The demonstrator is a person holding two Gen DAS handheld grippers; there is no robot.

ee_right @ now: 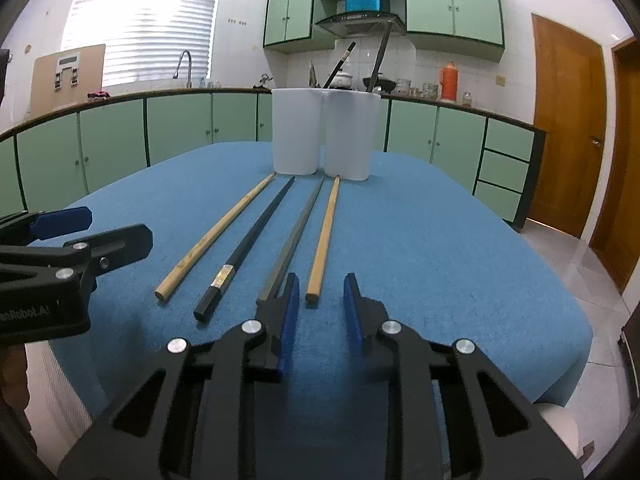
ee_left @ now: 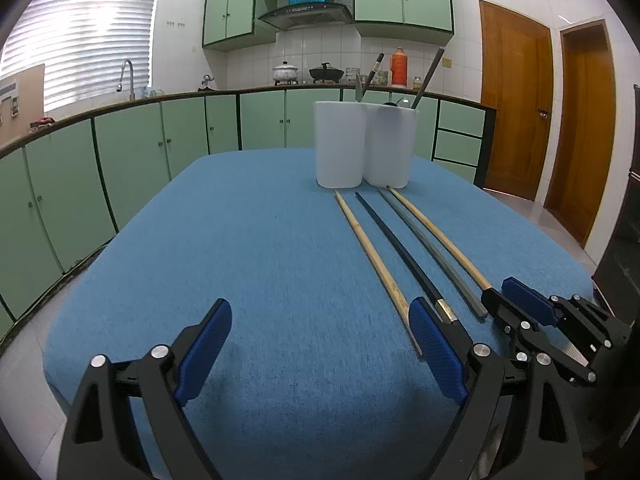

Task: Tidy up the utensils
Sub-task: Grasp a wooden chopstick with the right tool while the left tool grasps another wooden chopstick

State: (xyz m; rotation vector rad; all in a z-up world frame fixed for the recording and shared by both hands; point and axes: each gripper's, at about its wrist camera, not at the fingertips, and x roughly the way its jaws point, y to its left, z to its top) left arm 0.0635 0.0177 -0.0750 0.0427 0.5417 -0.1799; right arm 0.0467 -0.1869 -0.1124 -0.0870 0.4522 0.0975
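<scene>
I see four chopsticks lying side by side on the blue tablecloth [ee_right: 440,240], tips toward two white holders [ee_right: 326,136]: a bamboo one [ee_right: 216,236], a black one [ee_right: 252,240], a grey one [ee_right: 298,232] and another bamboo one [ee_right: 324,240]. My right gripper [ee_right: 322,312] is spread apart, straddling the near end of that last bamboo stick without gripping it. My left gripper [ee_left: 320,348] is spread wide, holding nothing, just beside the first bamboo stick. More utensils stand in the holders.
</scene>
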